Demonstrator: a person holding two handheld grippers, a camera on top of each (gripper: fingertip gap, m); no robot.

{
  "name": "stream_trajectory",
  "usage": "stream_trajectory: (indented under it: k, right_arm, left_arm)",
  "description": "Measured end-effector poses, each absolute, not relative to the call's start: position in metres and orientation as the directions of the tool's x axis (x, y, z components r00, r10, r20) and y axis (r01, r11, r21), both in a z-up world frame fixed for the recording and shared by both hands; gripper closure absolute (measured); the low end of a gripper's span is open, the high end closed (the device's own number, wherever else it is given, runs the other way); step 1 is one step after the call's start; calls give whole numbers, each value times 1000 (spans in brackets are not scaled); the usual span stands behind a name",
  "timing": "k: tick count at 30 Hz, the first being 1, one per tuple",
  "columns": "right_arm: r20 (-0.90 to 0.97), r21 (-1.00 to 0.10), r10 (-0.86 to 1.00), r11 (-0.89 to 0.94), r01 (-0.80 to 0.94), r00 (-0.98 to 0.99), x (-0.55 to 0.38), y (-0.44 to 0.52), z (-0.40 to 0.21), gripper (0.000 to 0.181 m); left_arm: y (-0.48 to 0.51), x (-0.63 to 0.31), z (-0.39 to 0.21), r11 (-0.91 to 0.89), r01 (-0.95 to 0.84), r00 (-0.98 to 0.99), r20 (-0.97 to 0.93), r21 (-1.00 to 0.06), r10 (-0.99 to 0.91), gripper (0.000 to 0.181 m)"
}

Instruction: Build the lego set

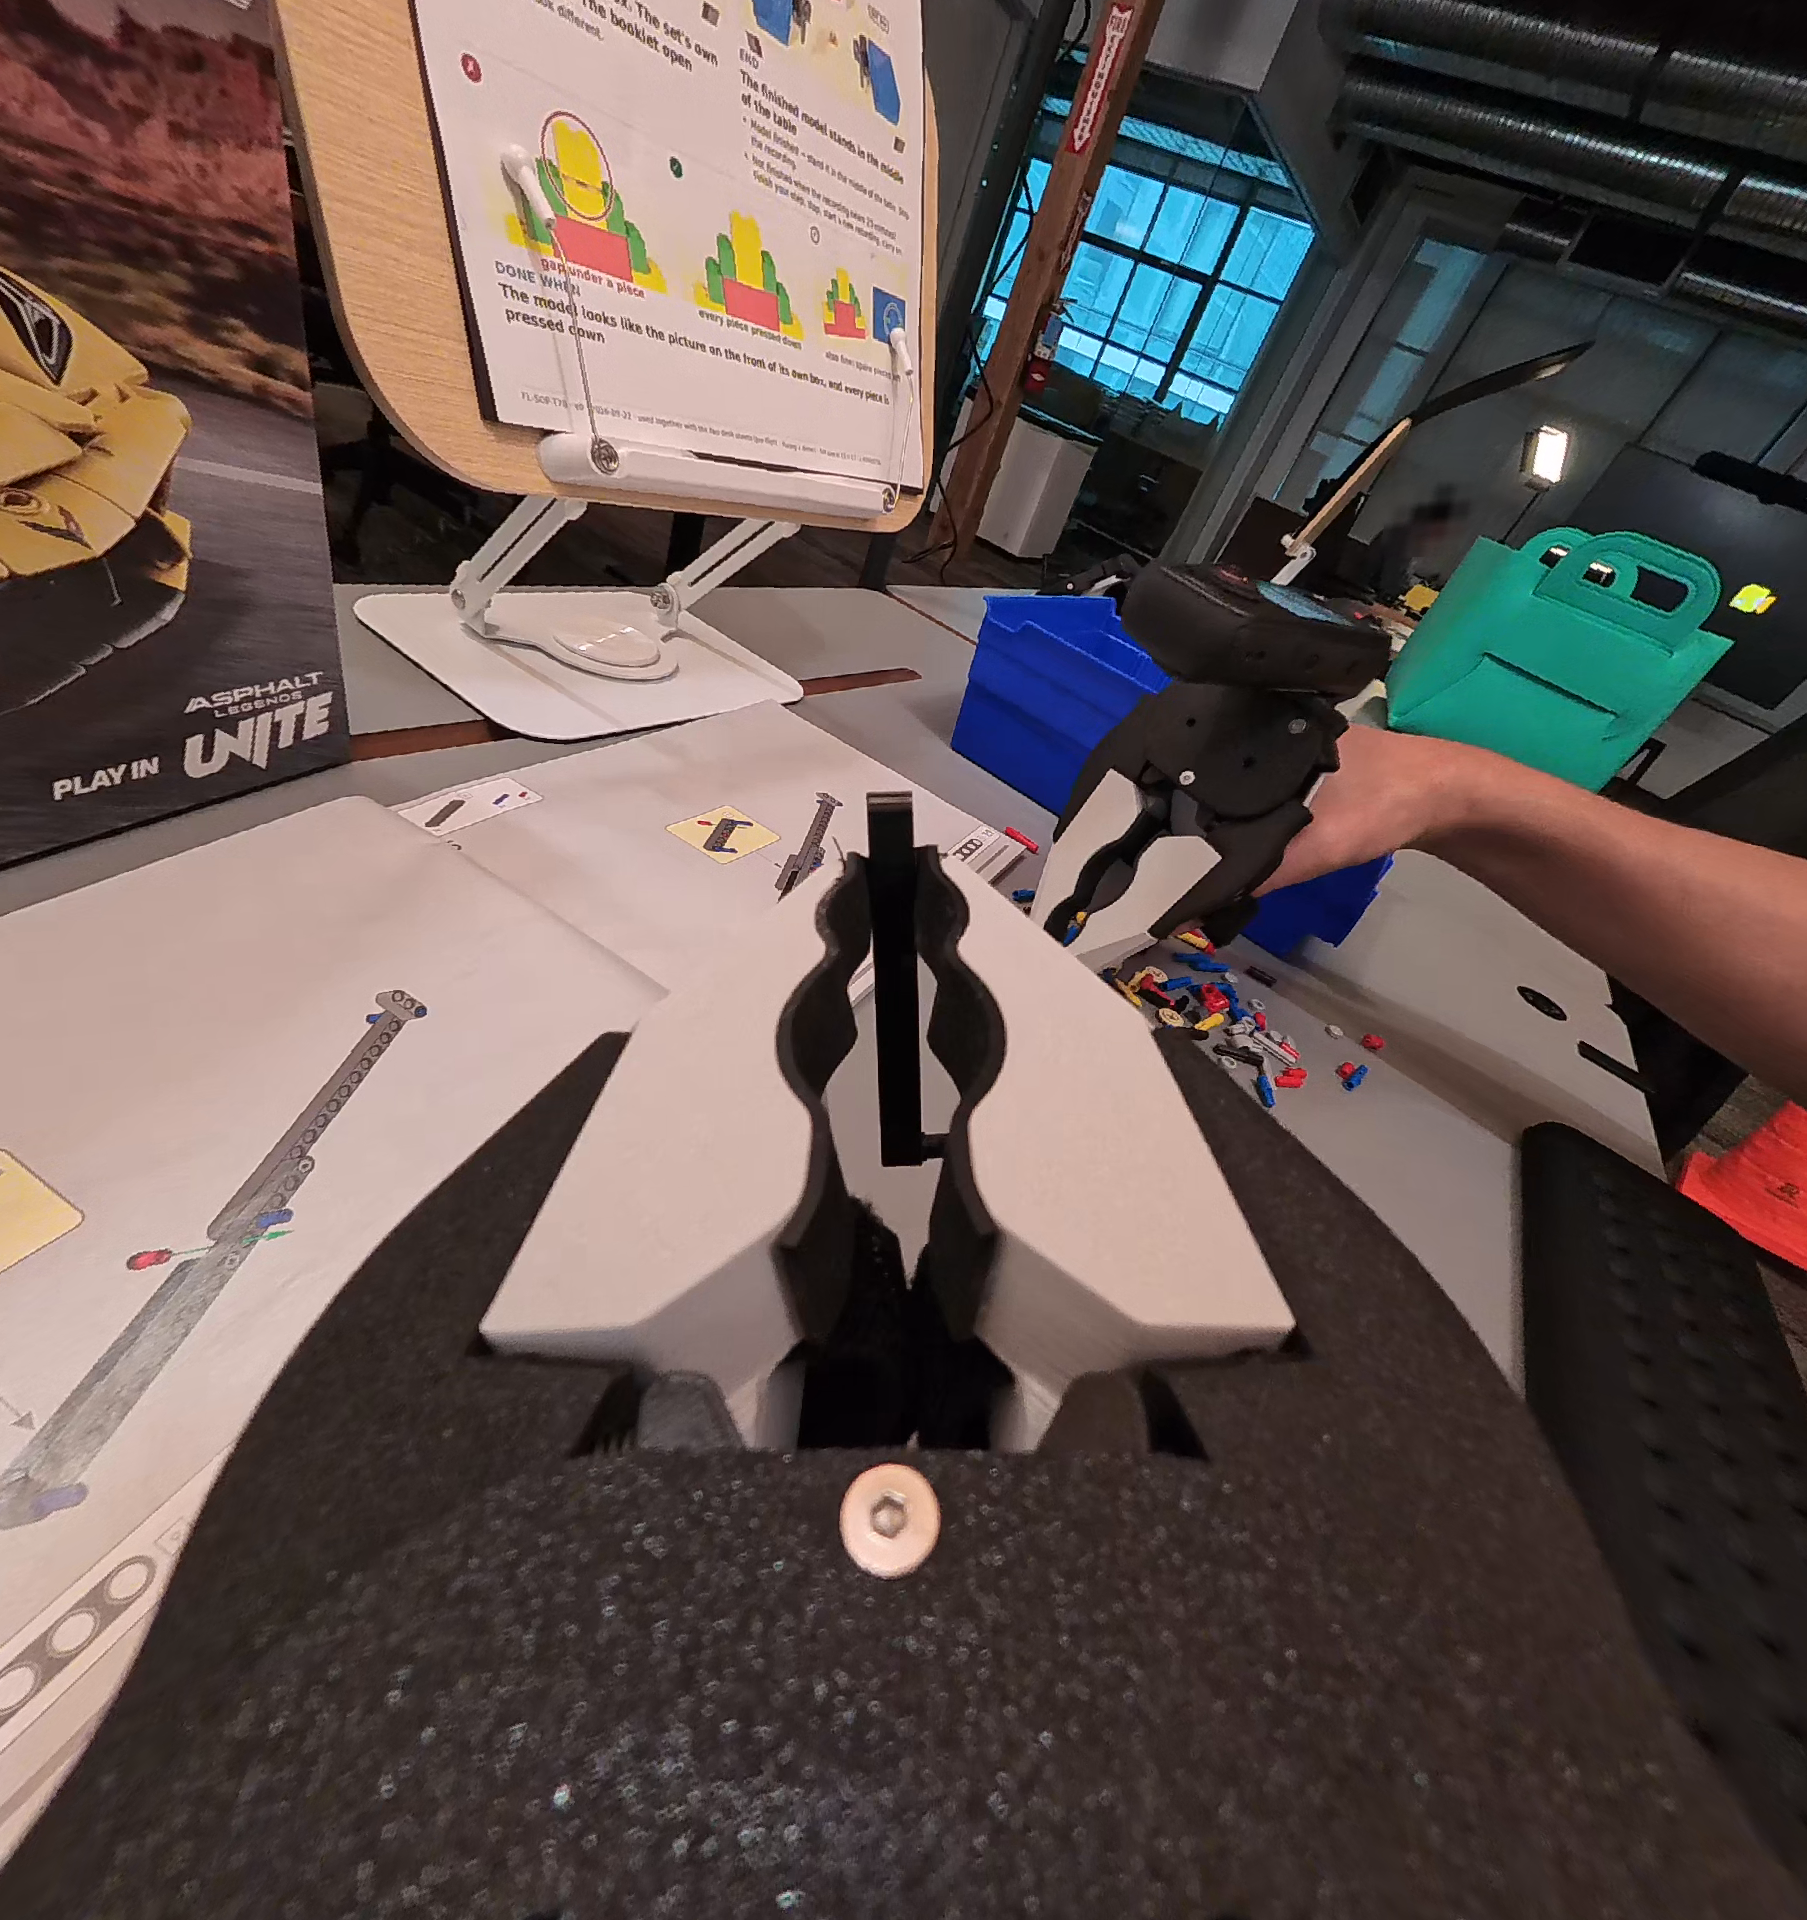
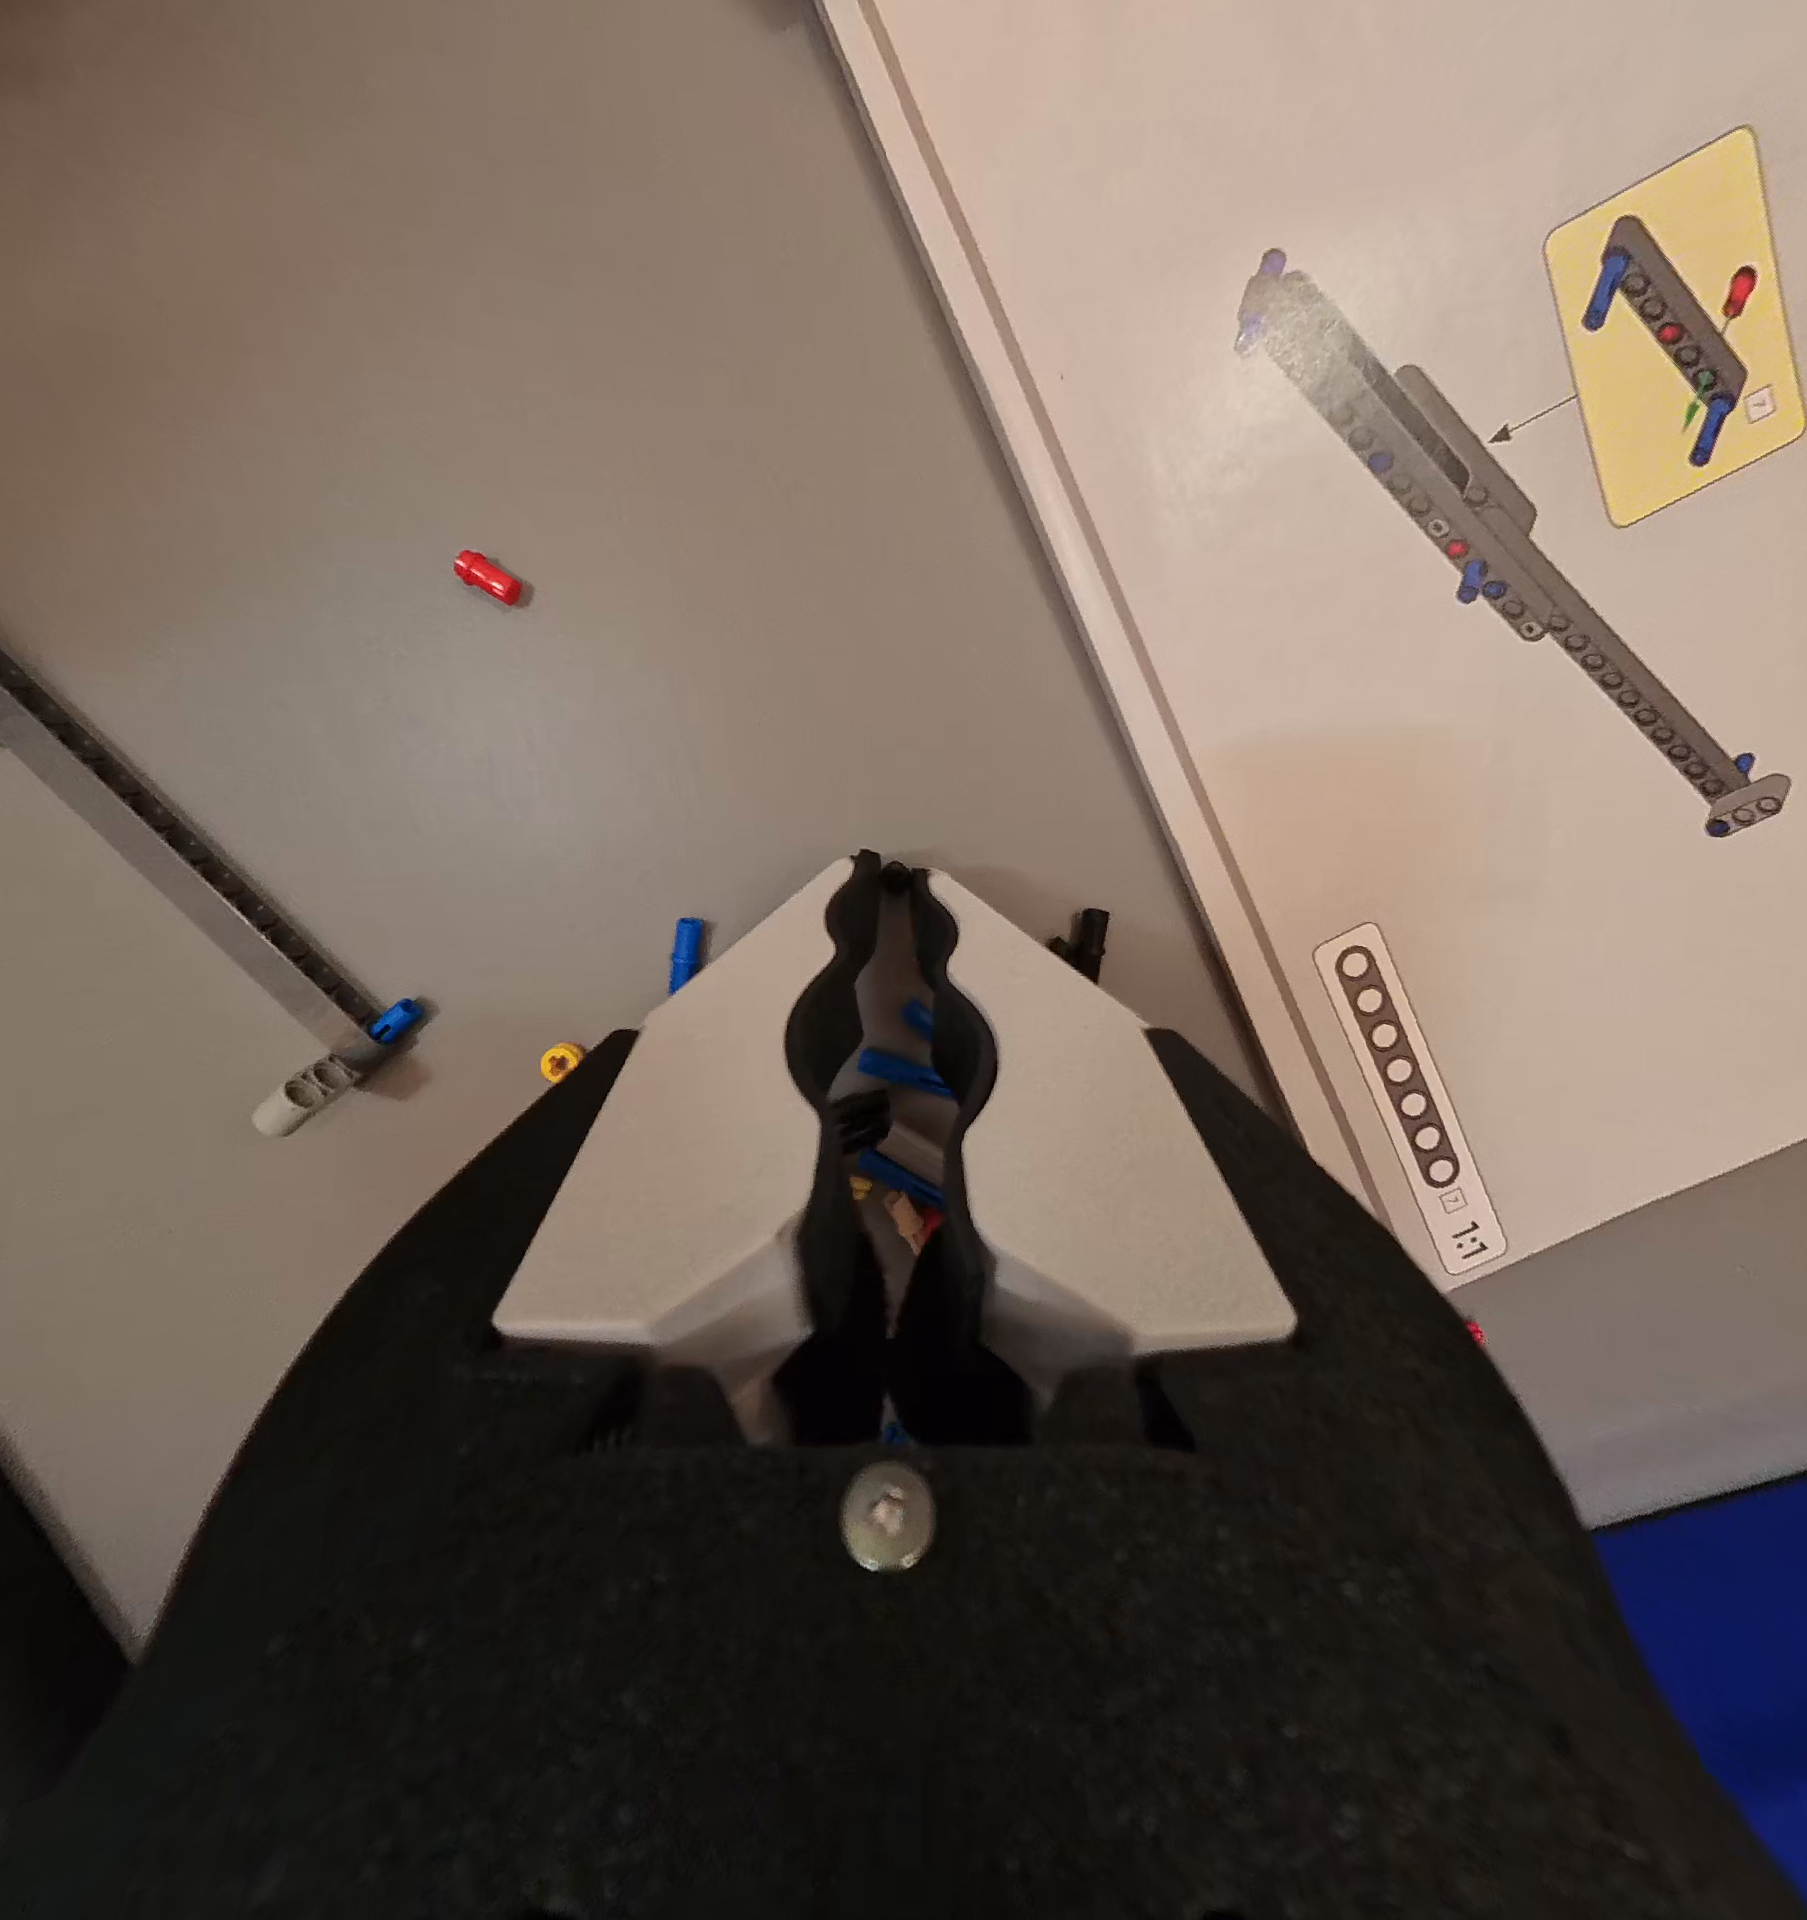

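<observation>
In the left wrist view my left gripper (image 1: 894, 868) is shut on a flat black beam (image 1: 894, 987). The beam stands upright between the pads, above the open instruction booklet (image 1: 255, 1039). My right gripper (image 2: 891, 868) points down at the grey table (image 2: 359, 312) and is shut on a small black pin (image 2: 892, 876) at its fingertips. The left wrist view shows it (image 1: 1070, 930) held by a person's hand (image 1: 1398, 810) over a pile of small pieces (image 1: 1231, 1018). A long grey beam assembly (image 2: 151, 831) with a blue pin (image 2: 395, 1018) lies at the left.
Loose on the table are a red pin (image 2: 488, 577), a blue pin (image 2: 686, 951), a black pin (image 2: 1086, 935) and a yellow bush (image 2: 561, 1062). A blue bin (image 1: 1055, 696), a sheet stand (image 1: 650, 312), the set's box (image 1: 99, 416) and a green bag (image 1: 1553, 644) stand behind. The tips of one gripper are about 20 centimeters away from the tips of the other.
</observation>
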State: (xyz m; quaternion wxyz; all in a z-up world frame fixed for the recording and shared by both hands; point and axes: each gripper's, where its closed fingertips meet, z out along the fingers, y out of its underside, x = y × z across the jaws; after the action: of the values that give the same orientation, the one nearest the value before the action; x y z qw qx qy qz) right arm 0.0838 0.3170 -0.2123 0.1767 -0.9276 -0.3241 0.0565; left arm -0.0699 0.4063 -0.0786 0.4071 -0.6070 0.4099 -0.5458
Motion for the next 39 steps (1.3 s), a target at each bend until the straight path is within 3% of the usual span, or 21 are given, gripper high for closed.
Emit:
stream_trajectory:
  k: [6, 8, 11, 16, 21, 23, 26, 31, 39]
  right_arm:
    - [11, -390, 611, -726, 566, 791, 84, 320, -205, 176]
    - [-13, -463, 602, -712, 528, 799, 76, 325, -192, 176]
    - [-75, -631, 573, -661, 406, 816, 54, 337, -161, 176]
    - [-323, -820, 528, -571, 47, 785, 8, 350, -105, 177]
    - [-288, -944, 517, -297, -146, 806, -40, 366, -54, 177]
    - [-159, -986, 441, -115, -120, 883, -53, 373, -39, 177]
    - [-45, -999, 312, 6, -50, 949, -67, 378, -32, 177]
    - [66, -997, 228, -22, 73, 971, -76, 384, -39, 177]
    - [72, -994, 218, -62, 88, 973, -77, 389, -46, 177]
  left_arm:
    - [406, -70, -79, -331, -53, 69, 327, -942, -942, 175]
    - [406, -70, -78, -329, -49, 70, 326, -943, -943, 175]
    - [403, -69, -77, -322, -46, 65, 319, -946, -946, 175]
    - [396, -67, -75, -305, -39, 59, 303, -951, -951, 175]
    - [388, -65, -69, -291, -6, 49, 290, -957, -956, 175]
    - [385, -65, -66, -309, 22, 37, 310, -951, -950, 175]
    - [383, -66, -63, -349, 43, 17, 350, -936, -936, 175]
    - [380, -66, -60, -399, 64, -12, 399, -915, -917, 175]
    - [382, -65, -64, -364, 46, 32, 366, -930, -930, 175]
